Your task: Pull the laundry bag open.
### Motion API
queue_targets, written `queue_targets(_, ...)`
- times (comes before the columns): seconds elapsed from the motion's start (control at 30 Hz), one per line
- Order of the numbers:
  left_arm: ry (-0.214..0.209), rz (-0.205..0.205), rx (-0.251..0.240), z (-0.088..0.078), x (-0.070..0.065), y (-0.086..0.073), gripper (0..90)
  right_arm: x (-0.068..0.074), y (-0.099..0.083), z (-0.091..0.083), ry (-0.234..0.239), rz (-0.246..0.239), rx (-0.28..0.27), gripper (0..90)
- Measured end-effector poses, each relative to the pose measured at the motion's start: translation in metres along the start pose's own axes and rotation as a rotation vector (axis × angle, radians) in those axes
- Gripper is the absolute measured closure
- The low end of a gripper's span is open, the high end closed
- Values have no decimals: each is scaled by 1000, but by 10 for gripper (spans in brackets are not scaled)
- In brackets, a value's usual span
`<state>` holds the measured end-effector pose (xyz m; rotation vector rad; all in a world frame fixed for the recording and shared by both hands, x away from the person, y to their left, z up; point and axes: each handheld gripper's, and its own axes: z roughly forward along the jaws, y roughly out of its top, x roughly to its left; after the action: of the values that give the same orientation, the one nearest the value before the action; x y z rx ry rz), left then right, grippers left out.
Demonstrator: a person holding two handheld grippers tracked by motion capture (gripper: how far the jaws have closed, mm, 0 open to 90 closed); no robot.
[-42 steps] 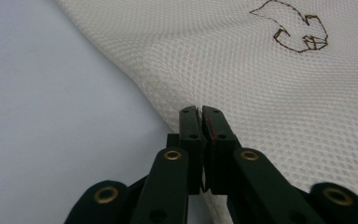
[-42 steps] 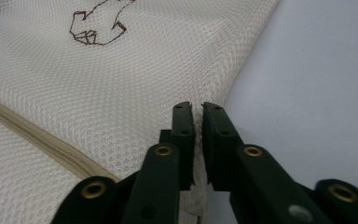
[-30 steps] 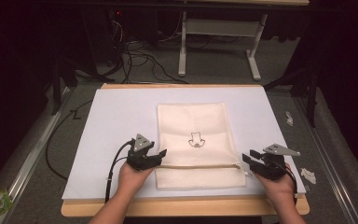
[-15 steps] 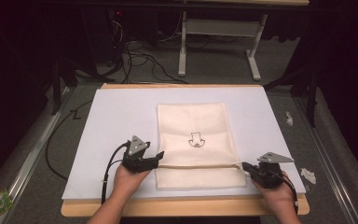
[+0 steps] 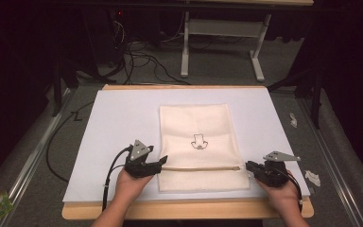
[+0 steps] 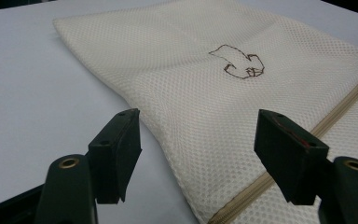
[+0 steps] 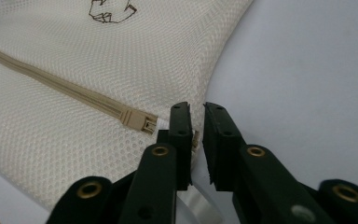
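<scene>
Risking a slipped pinch: right gripper (image 7: pixel 196 140) nearly clenched beside beige zipper slider (image 7: pixel 139 122), grasping nothing; left gripper (image 6: pixel 205 154) released over cream mesh zip bag (image 5: pixel 198 142).

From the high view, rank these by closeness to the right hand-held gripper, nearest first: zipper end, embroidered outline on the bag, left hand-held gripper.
1. Zipper end: at the bag's right edge, right at the tips of the right hand-held gripper.
2. Embroidered outline: mid-bag, up and to the left.
3. Left hand-held gripper: at the bag's left edge, across the mesh bag.
</scene>
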<state>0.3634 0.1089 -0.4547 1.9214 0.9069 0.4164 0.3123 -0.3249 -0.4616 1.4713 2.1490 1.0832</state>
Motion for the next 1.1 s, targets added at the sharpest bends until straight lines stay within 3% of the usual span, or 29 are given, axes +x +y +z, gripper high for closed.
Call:
queue_targets(0.1, 2, -2, -7, -1, 0, 0, 322, -1, 0, 7, 16, 12, 19, 702)
queue_targets(0.23, 6, -4, -10, -1, -1, 0, 323, 2, -2, 12, 6, -1, 54, 684)
queue_targets(0.37, -24, -30, -10, -1, -2, 1, 324, 3, -4, 15, 11, 8, 64, 711)
queue_targets(0.6, -35, -31, -1, -3, -5, 3, 332, 10, -2, 15, -19, -45, 87, 827)
queue_targets(1.1, -87, -27, 36, 2, -18, 4, 329, 15, 3, 8, -20, -49, 65, 850)
